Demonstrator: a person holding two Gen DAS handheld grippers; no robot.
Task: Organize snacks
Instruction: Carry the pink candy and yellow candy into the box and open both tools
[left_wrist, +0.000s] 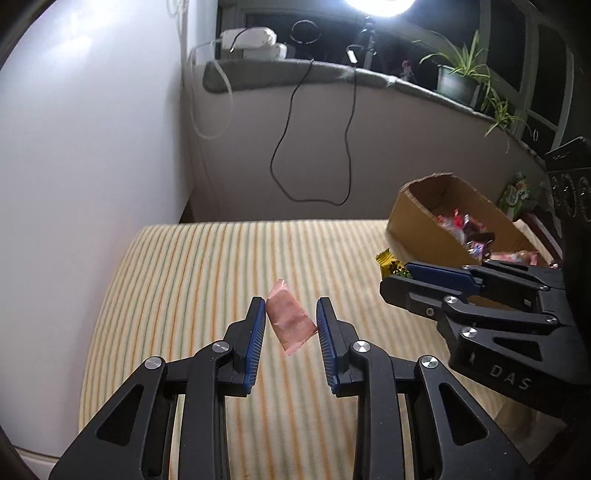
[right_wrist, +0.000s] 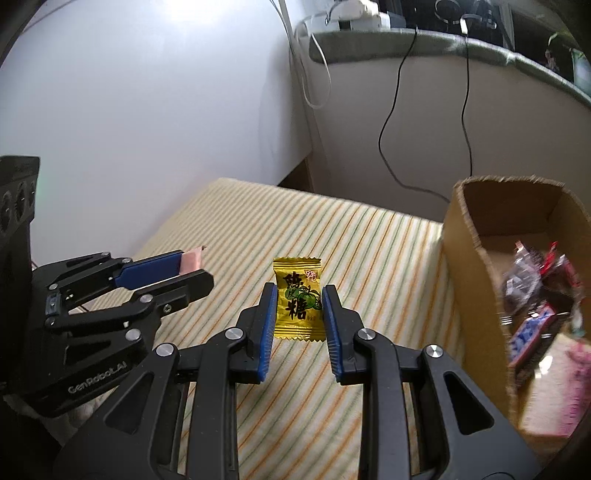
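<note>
Left of the cardboard box (right_wrist: 476, 236) on the striped cloth (left_wrist: 207, 266), the left gripper (left_wrist: 290, 314) pinches a pink packet (left_wrist: 290, 317). Nearer the box, the right gripper (right_wrist: 300, 306) clamps a yellow candy (right_wrist: 297, 299), whose print only its own camera shows.

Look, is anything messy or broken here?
Only the cardboard box: its top rim is torn and ragged, and the snacks inside lie in a jumble. The pink candy and yellow candy sit neatly in the tongs, pink a bit tilted.
</note>
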